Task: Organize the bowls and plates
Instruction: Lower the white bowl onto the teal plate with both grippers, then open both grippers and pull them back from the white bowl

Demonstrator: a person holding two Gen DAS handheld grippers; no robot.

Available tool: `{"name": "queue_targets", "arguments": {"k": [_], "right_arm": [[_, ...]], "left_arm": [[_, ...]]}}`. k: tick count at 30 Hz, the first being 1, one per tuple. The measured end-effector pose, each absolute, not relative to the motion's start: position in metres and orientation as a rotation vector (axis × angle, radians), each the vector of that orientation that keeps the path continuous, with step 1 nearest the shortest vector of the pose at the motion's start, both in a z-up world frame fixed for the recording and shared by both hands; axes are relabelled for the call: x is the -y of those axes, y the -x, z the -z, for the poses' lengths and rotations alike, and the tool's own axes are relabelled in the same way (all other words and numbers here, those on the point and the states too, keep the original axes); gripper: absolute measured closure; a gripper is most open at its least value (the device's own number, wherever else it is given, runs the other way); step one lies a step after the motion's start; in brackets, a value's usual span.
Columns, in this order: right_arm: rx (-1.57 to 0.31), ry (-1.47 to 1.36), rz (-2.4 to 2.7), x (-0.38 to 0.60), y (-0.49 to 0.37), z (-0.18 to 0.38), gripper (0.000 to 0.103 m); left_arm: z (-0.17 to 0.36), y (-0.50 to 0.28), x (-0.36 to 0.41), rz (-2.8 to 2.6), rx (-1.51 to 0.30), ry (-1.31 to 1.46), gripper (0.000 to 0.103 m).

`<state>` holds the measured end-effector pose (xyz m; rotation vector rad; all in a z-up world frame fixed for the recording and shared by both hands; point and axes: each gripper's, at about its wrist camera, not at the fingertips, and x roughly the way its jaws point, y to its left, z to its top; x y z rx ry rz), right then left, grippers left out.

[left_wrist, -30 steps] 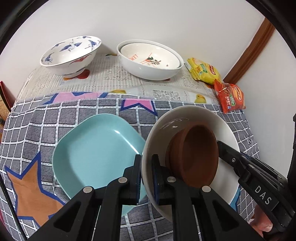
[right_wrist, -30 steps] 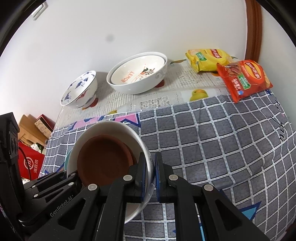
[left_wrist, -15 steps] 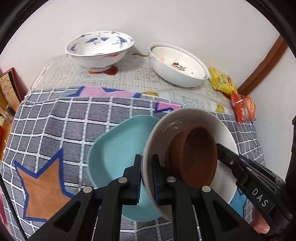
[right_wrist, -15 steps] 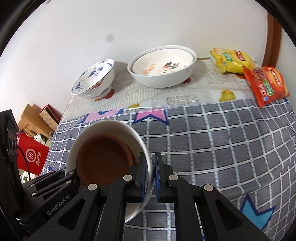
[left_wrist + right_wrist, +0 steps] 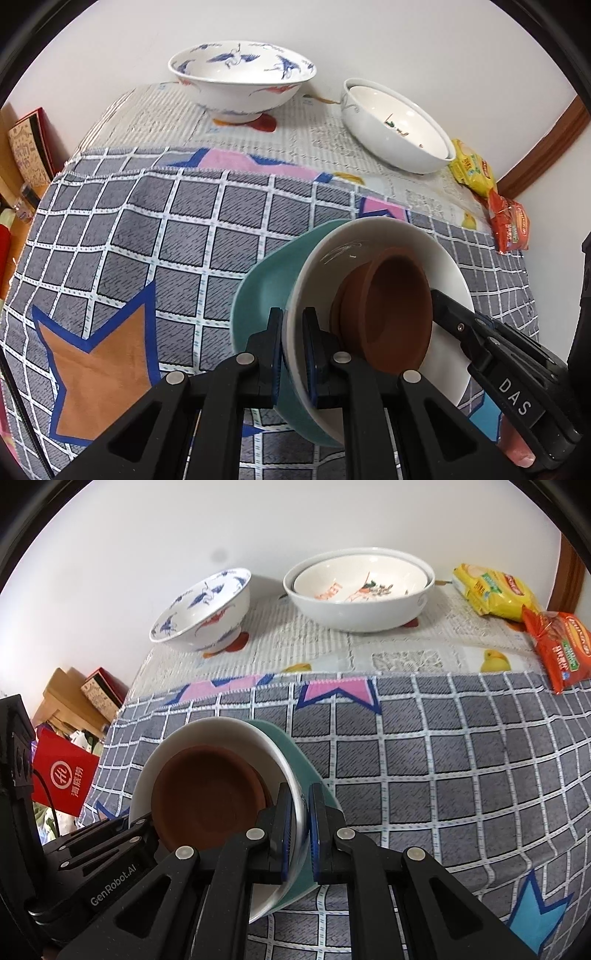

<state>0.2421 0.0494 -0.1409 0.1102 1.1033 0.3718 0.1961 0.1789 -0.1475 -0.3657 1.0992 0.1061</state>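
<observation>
Above the teal plate (image 5: 258,291), both tools, left (image 5: 292,350) and right (image 5: 299,830), clamp opposite rims of the white bowl (image 5: 450,280) holding a brown dish (image 5: 391,314). Step in hand: stacking bowl on plate; next, probably lower level, then release.

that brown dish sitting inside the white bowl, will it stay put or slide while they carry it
Probably apt to slide: the brown dish sits loose in the white bowl, and neither the left gripper nor the right gripper pinches it, only the rim. The bowl's glossy glaze looks slippery. It looks like stiff earthenware, likely breakable.
</observation>
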Motion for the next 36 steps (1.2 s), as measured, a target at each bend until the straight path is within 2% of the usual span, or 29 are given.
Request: {"name": "queue_targets", "arguments": {"k": [22,36], "right_arm": [[-1.138,-0.102,-0.387,-0.052,-0.248,0.157,0.095],[-1.111,-0.068,-0.383,-0.051,-0.239,0.145,0.094]], "left_arm": [[0.156,-0.199,-0.179,-0.102,-1.106,0.361,0.091],[0.141,-0.189,-0.176,-0.124,-1.075,0.328,0.088]]}}
